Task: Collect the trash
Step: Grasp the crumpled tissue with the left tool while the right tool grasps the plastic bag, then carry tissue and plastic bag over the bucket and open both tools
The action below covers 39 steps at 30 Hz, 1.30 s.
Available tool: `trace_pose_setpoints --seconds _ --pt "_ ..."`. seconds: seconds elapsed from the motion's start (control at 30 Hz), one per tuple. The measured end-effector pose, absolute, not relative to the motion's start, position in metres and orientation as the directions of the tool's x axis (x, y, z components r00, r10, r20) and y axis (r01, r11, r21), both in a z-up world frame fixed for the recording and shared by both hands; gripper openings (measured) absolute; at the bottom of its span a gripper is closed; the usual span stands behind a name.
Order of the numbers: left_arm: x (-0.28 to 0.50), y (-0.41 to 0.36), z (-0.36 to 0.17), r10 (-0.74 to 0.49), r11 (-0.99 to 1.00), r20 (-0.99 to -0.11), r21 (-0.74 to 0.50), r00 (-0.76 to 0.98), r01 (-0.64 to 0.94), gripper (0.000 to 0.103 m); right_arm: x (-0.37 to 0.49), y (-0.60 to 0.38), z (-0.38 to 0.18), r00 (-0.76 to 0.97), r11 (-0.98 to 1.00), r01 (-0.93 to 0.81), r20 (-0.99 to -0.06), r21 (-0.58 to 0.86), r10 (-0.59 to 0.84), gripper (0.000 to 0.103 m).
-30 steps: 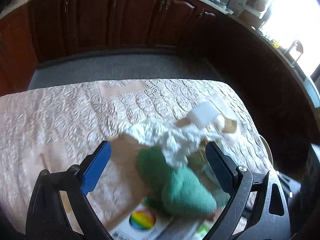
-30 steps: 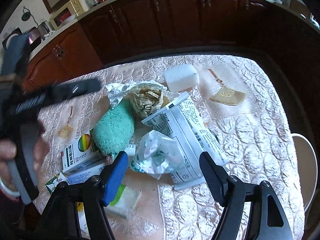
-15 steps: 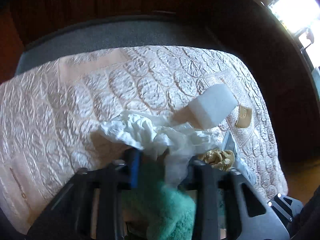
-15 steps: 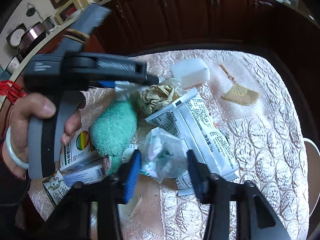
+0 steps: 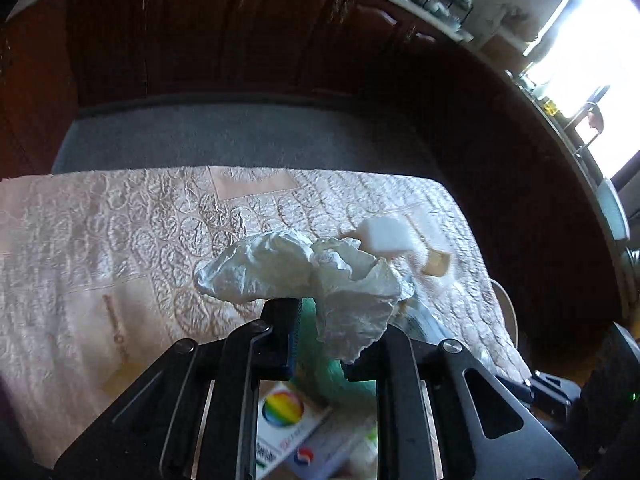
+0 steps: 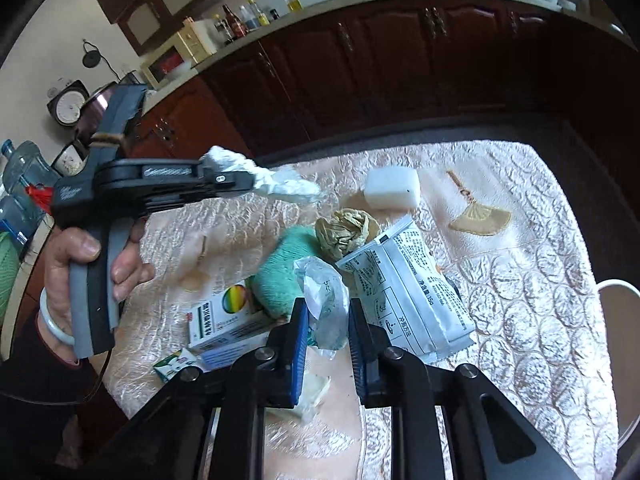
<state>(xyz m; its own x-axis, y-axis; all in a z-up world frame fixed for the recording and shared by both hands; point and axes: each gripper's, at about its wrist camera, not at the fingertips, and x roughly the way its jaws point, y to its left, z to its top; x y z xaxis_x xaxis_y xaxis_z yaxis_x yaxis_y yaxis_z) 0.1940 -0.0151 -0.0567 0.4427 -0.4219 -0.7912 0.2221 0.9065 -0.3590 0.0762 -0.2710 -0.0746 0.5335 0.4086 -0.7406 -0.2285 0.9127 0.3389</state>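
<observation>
My left gripper point(image 5: 332, 320) is shut on a crumpled white tissue point(image 5: 304, 268) and holds it lifted above the table; it also shows in the right wrist view point(image 6: 256, 178) with the tissue point(image 6: 276, 180) hanging from its tip. My right gripper point(image 6: 328, 320) is shut on a crumpled clear plastic wrapper point(image 6: 326, 296) low over the table. Near it lie a green fuzzy cloth point(image 6: 280, 272), a brown paper ball point(image 6: 344, 232), a white printed packet point(image 6: 408, 296), a white foam block point(image 6: 392, 194) and a medicine box point(image 6: 228, 316).
The table carries a cream embroidered cloth point(image 6: 520, 320). A small green-white carton point(image 6: 176, 364) and a white scrap point(image 6: 312, 396) lie near the front edge. A white chair rim point(image 6: 616, 300) shows at the right. Dark wood cabinets point(image 6: 400, 60) stand behind.
Both grippers closed from wide open. The left took the white tissue and lifted it off the pile. The right closed on the clear plastic wrapper.
</observation>
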Motion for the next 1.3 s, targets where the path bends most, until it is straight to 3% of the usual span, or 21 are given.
trace_pose_setpoints --seconds 0.6,1.3 --pt "0.109 -0.104 0.009 -0.499 0.852 -0.724 -0.310 0.477 0.422 0.013 0.003 -0.334 -0.021 0.663 0.937 -0.129 -0.674 0.324 0.325 0.014" --pt "0.084 -0.235 0.012 -0.555 0.767 -0.729 -0.260 0.401 0.587 0.013 -0.048 -0.449 -0.012 0.722 0.960 0.099 -0.683 0.262 0.112 0.014"
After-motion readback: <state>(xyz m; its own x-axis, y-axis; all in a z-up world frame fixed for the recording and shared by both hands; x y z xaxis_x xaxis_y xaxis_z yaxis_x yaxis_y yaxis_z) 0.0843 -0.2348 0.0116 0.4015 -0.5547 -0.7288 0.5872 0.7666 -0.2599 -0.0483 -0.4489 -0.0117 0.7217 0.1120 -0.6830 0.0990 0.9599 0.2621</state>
